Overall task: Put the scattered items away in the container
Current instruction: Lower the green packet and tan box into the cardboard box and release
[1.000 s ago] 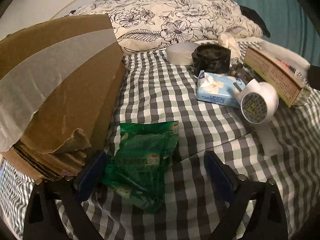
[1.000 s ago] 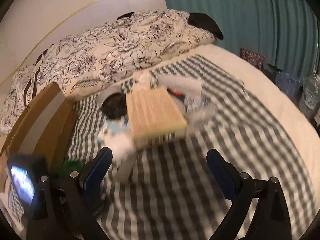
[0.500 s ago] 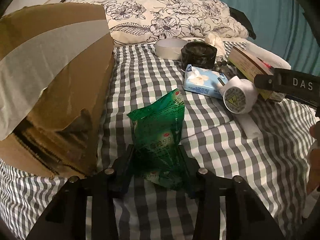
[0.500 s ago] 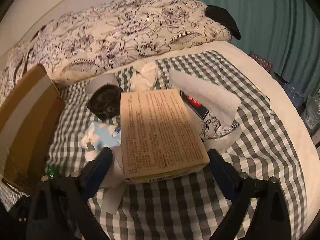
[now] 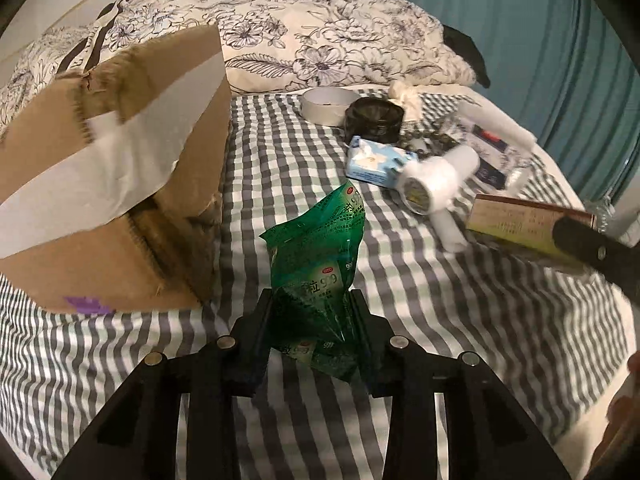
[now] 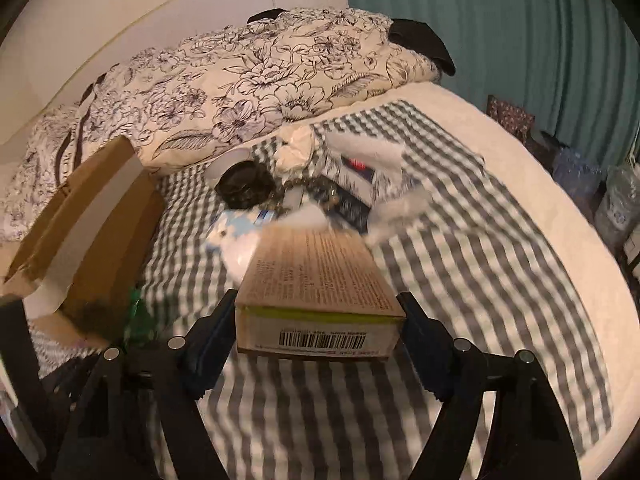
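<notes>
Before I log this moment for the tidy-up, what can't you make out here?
- Inside of the brown cardboard box: both views show only outer walls.
- Small items beyond the black round jar, right wrist view: motion blur.
- Lower part of the green foil packet, left wrist view: behind the left gripper.

My left tongs point steeply down, their jaws drawn in and pinching a green packet between the pads. My right tongs also tilt downward, jaws wide, clamped on the two sides of a cardboard box.
</notes>
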The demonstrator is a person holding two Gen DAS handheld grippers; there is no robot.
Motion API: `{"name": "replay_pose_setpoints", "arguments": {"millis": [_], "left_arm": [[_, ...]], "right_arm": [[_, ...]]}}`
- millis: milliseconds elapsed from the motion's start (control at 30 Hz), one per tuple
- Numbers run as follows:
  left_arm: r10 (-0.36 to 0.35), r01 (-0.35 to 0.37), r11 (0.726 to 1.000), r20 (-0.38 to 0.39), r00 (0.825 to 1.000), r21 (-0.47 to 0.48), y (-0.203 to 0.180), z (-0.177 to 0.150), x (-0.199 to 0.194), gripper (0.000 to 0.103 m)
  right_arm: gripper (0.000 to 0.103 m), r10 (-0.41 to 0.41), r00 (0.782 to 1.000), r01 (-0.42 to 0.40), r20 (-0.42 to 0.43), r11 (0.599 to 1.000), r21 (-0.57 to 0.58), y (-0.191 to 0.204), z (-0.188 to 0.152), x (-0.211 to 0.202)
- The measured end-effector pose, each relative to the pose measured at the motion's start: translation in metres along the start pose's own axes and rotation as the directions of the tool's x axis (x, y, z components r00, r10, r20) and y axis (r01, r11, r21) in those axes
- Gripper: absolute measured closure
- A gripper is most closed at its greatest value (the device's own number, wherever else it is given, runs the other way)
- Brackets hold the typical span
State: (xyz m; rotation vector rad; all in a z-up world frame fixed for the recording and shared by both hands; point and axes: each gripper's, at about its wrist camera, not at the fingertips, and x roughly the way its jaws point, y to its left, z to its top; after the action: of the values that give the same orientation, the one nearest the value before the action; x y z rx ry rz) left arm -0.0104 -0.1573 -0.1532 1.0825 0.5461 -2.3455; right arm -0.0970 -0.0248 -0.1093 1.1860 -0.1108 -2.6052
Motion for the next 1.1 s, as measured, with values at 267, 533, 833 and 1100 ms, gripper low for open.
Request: {"name": "replay_pose_setpoints", "arguments": {"millis": [267,533,833,1100], "left_arm": [[-0.038,0.037,0.999,0.019,0.999,0.038,-0.005,-0.018,-0.045,0.067],[-0.040,0.038,0.999,0.078,0.996,0.028,0.002,-0.013,-0.086,0.067],[-0.027,0.027,1.000,0.167,0.986,0.002,0.032,-0.005,-0.133,0.067],[0.027,-0.012,0.997,0.204,0.979,-0.074,0.091,0.008,-0.160,0.067]], "right_arm": [[0.027,0.036,0.999,-0.035,0.000,0.999,0.032,0.004,-0.034,-0.041],[0.027,0.052,0.997,-0.055,0.053,0.997,0.061,0.008,-0.035,-0.086],[0.027,0.107,0.986,-0.108,0.130,0.994,0.003,0.051,-0.026,-0.133],[0.027,0.174,0.973,-0.164,0.154,0.984,-0.070,0.113,-0.013,-0.145]]}}
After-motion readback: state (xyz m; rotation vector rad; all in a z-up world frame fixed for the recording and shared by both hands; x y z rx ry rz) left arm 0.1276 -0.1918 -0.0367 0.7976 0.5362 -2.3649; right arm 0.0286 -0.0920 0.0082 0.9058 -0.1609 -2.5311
